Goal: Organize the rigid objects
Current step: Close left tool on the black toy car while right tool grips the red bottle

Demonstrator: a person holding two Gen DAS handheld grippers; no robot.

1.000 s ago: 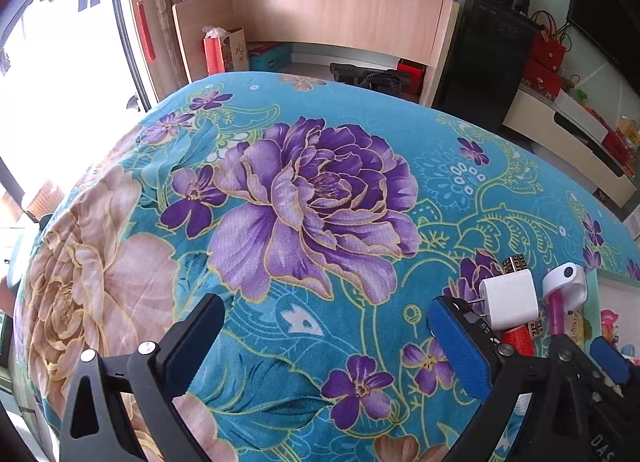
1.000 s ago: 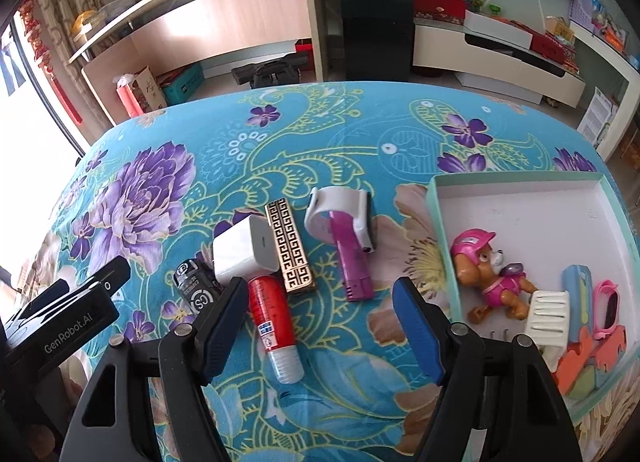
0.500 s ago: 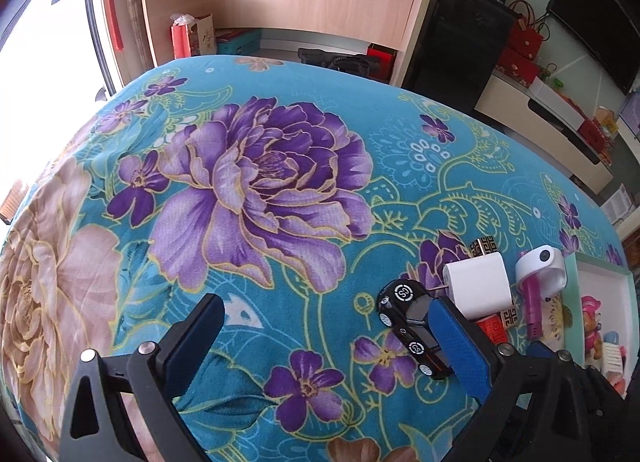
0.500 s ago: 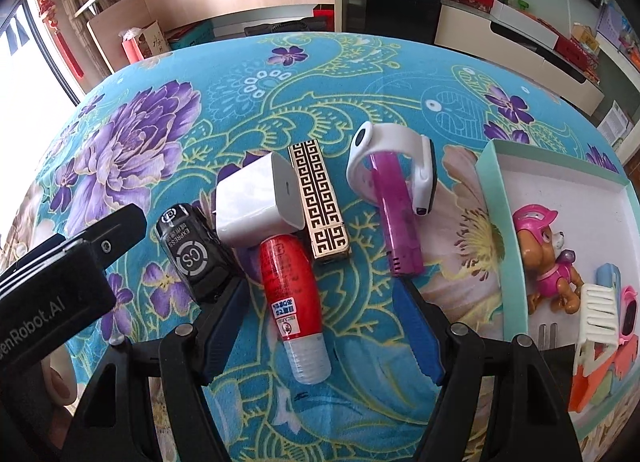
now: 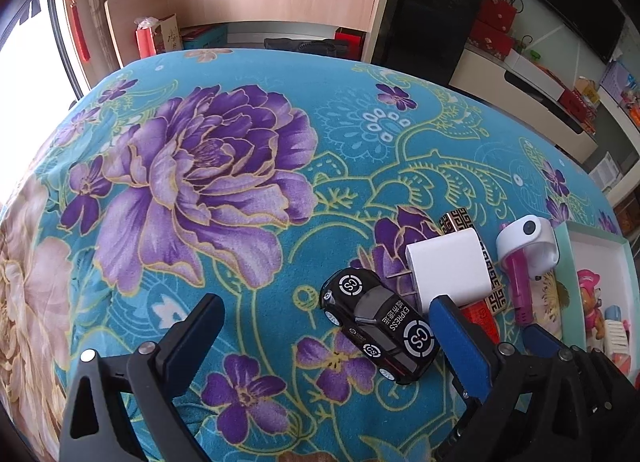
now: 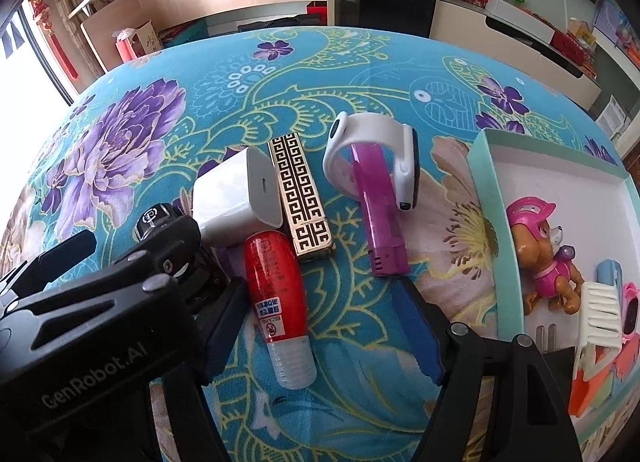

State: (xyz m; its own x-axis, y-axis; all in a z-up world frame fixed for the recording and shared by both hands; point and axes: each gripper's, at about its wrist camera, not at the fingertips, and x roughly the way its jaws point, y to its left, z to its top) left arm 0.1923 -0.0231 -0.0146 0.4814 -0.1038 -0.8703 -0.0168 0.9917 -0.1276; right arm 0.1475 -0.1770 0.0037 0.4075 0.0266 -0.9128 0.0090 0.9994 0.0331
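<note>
1. A black toy car marked "EXPRESS" sits on the flowered teal cloth, just inside the right finger of the left gripper, whose jaws stand wide apart with nothing between them but the car's tail.
2. Just behind the car lies a white charger plug, touching a gold-patterned bar and a red tube with a clear cap.
3. The right gripper hovers low over the red tube, its jaws open on either side, gripping nothing.
4. Beside the bar, a purple stick passes through a white watch band.
5. To the right, a mint-rimmed tray holds a pink-helmeted pup figure, a white comb-like piece and other small toys.
</note>
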